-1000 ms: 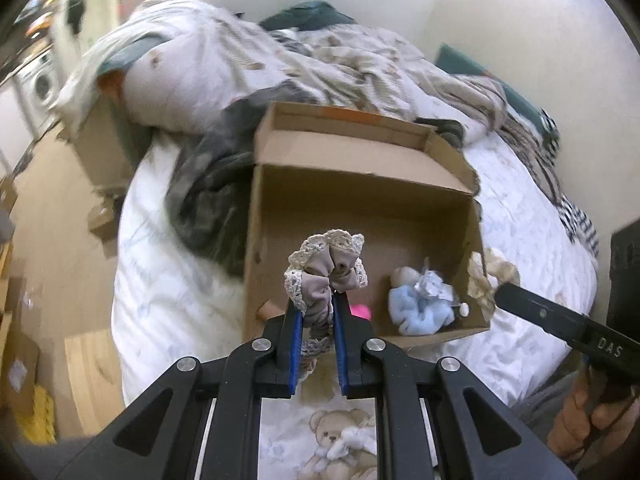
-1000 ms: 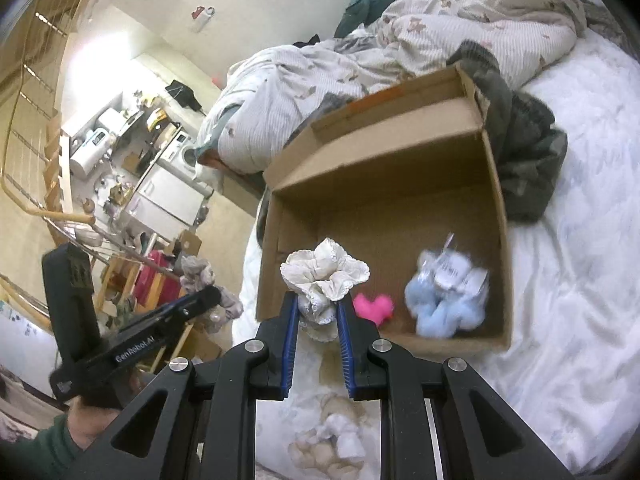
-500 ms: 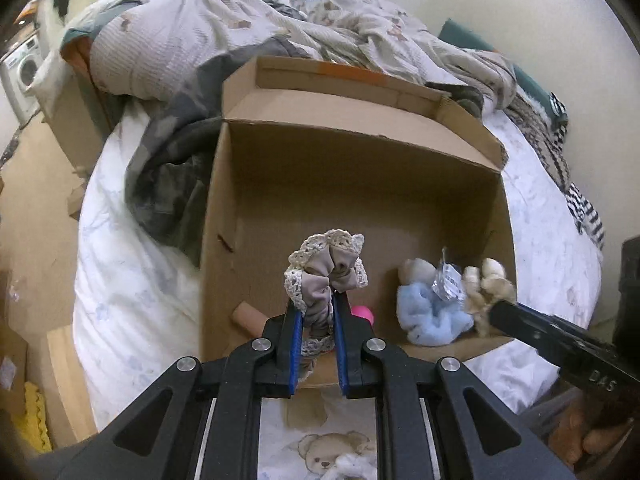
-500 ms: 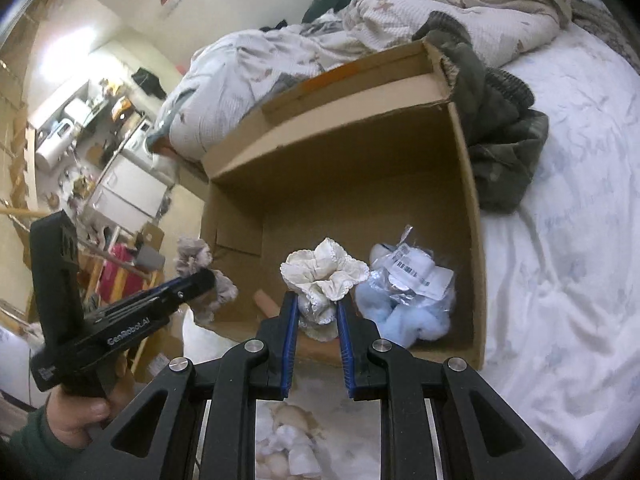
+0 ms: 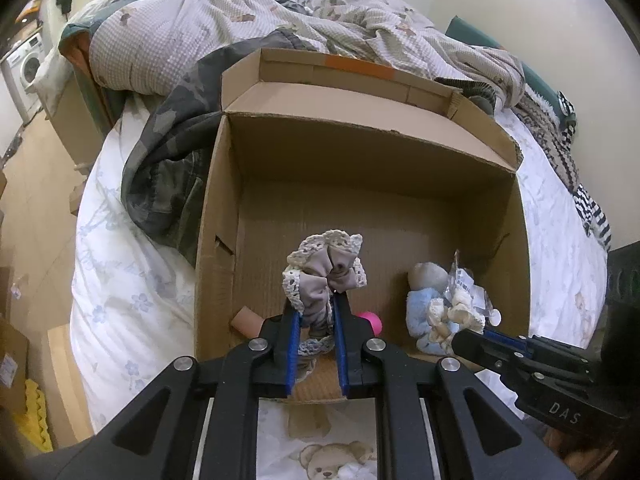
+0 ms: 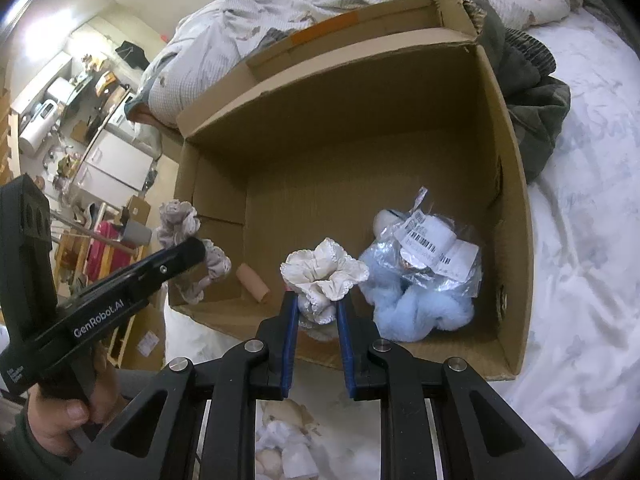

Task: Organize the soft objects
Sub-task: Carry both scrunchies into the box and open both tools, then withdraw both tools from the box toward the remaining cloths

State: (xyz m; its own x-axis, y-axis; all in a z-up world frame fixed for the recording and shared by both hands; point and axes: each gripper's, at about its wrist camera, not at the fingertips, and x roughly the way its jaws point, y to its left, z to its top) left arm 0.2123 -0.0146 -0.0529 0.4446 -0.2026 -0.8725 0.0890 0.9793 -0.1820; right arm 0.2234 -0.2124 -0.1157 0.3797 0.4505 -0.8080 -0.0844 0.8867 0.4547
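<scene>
1 cardboard box on bed, 2 grippers over it, left gripper clamped on 1 grey lace scrunchie, right gripper clamped on 1 cream scrunchie, 1 blue scrunchie, 1 pink roll inside

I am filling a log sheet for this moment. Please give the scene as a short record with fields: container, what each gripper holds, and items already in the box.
container: open cardboard box on the bed
left gripper: shut on grey lace-edged scrunchie
right gripper: shut on cream scrunchie
in box: blue fluffy scrunchie, plastic packet with labels, small pink item, cardboard tube
</scene>
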